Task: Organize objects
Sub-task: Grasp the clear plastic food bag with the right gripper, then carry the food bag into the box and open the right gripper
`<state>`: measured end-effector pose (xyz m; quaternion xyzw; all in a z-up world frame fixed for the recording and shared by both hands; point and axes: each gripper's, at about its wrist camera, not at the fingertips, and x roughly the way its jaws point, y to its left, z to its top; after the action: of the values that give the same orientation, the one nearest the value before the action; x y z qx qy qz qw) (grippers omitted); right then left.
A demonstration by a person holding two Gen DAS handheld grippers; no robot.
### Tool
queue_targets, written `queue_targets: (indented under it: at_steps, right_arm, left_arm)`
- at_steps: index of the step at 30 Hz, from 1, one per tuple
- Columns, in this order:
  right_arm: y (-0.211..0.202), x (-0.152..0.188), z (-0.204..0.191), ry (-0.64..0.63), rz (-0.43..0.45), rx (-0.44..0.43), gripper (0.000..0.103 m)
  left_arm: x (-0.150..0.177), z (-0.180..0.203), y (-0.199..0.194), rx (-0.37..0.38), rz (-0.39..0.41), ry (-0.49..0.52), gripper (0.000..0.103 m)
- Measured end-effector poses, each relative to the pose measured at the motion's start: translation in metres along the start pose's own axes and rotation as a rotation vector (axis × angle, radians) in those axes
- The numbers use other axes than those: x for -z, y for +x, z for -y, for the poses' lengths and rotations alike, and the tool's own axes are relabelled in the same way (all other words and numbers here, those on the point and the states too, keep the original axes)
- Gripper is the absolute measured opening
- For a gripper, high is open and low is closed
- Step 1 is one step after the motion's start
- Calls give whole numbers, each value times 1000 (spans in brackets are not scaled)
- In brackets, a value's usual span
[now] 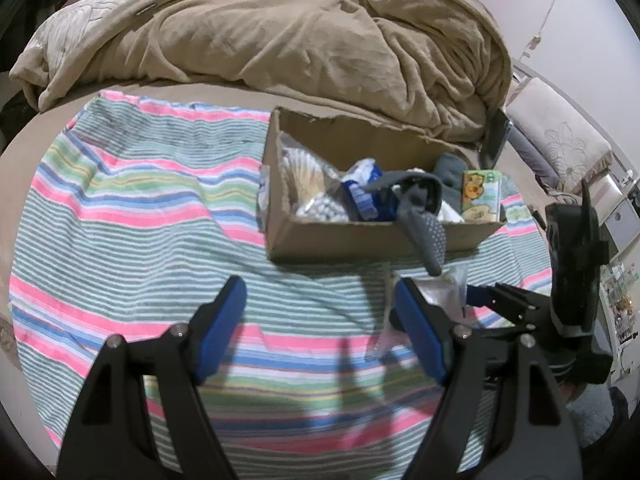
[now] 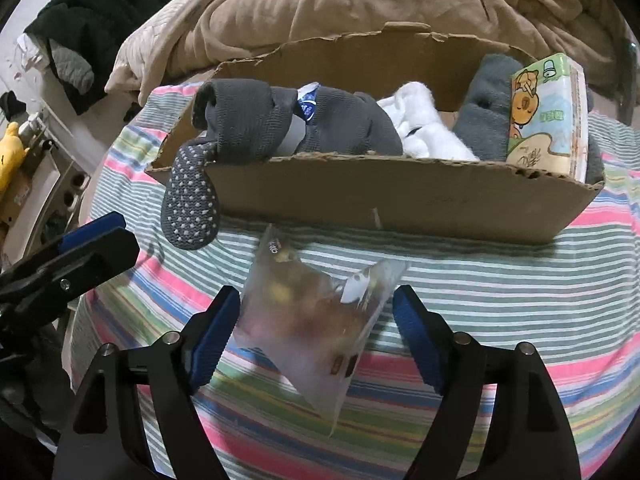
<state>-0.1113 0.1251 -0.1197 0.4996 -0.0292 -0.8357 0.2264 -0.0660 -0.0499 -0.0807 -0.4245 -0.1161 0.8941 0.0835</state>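
Observation:
A cardboard box (image 1: 360, 240) (image 2: 400, 200) stands on a striped towel (image 1: 140, 220) on the bed. It holds grey socks (image 2: 260, 124), white cotton (image 2: 420, 128), a cartoon tissue pack (image 2: 548, 116) (image 1: 482, 196) and a blue packet (image 1: 364, 196). One dotted sock (image 2: 190, 204) (image 1: 430, 240) hangs over the front wall. A clear plastic bag of small items (image 2: 316, 320) lies on the towel between the open jaws of my right gripper (image 2: 316, 320); contact is not visible. My left gripper (image 1: 320, 320) is open and empty over the towel, in front of the box.
A brown blanket (image 1: 280, 40) is heaped behind the box. The right gripper's body (image 1: 572, 280) shows at the right of the left wrist view, and the left gripper's finger (image 2: 80, 248) at the left of the right wrist view. Dark clothes (image 2: 92, 20) lie far left.

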Motion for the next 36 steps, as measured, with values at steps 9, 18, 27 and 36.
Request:
queue_targets:
  at_steps: [9, 18, 27, 36]
  right_arm:
    - [-2, 2, -4, -32, -16, -14, 56]
    - [-23, 0, -19, -65, 27, -39, 54]
    - [-63, -23, -28, -97, 127, -67, 54]
    - [-60, -57, -17, -79, 158, -48, 54]
  left_arm:
    - [1, -2, -8, 0, 11, -3, 78]
    - [0, -6, -24, -7, 38, -13, 78]
    - [-6, -10, -36, -8, 66, -22, 78]
    - [-17, -10, -33, -14, 75, -17, 78]
